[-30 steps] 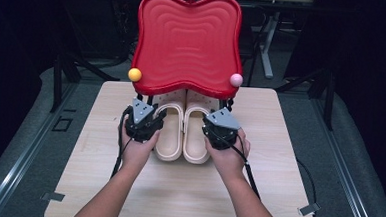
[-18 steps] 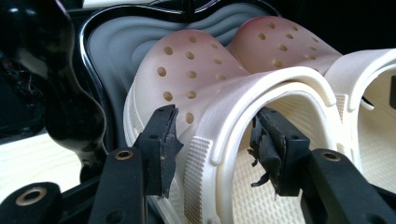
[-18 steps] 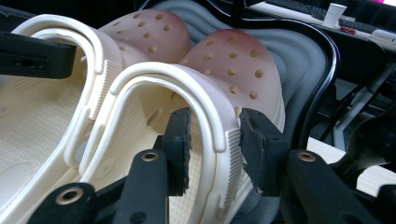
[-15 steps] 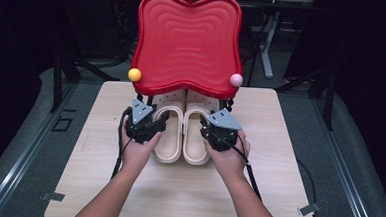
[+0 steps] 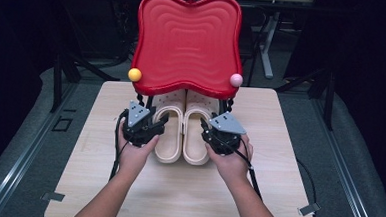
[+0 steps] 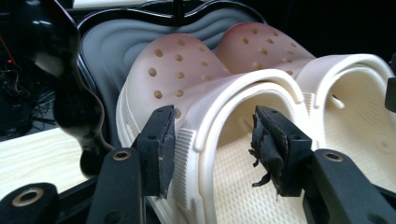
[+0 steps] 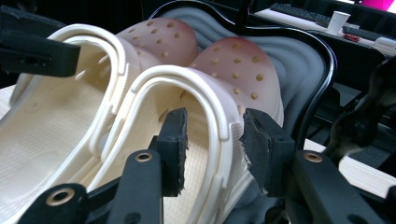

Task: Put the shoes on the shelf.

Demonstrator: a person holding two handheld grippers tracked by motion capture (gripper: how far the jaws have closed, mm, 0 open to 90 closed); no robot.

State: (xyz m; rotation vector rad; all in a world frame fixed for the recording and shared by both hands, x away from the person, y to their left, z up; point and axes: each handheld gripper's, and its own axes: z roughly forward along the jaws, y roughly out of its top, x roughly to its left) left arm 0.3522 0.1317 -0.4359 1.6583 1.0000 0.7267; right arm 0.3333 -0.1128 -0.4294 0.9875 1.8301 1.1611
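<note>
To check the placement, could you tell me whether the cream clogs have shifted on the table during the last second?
No: the clogs keep their toes under the red tray.

The clogs [image 6: 243, 116] look like matt cream foam rubber, smooth on top with punched holes and a fine pimpled footbed. The tray [image 5: 187, 40] in the upper middle is glossy red plastic with moulded ripples. The table [image 5: 274, 138] is pale wood-grain laminate, matt. The left gripper [image 6: 212, 140] has black matt pads [image 6: 273, 144], rough and frayed at the edges.
</note>
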